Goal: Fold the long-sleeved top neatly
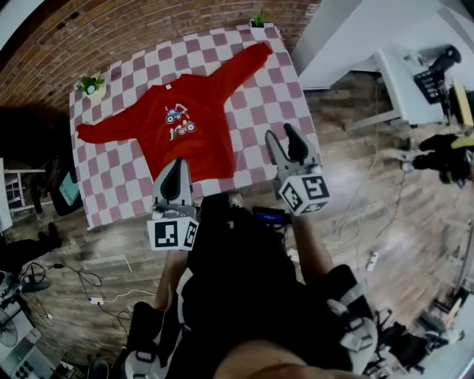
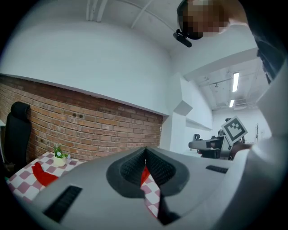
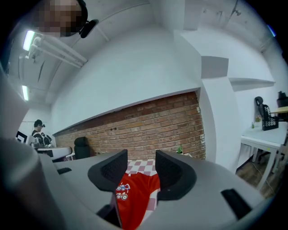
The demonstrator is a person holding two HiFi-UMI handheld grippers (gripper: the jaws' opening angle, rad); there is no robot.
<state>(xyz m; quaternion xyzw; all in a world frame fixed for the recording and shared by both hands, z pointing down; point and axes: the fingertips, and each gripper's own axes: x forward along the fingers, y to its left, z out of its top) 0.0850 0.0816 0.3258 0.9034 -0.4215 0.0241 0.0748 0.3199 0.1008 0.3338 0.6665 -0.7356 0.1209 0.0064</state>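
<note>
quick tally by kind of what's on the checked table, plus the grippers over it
red long-sleeved top: 1
potted plants: 2
hand-held grippers: 2 (left hand-held gripper shut, right hand-held gripper open, both empty)
total: 5

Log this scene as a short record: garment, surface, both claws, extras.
garment: red long-sleeved top, spread flat, sleeves out, not yet folded
surface: table under a red-and-white checked cloth
left claw: shut, nothing between the jaws, by the top's hem
right claw: open, empty, by the table's near right side
extras: small potted plants at the two far corners
</note>
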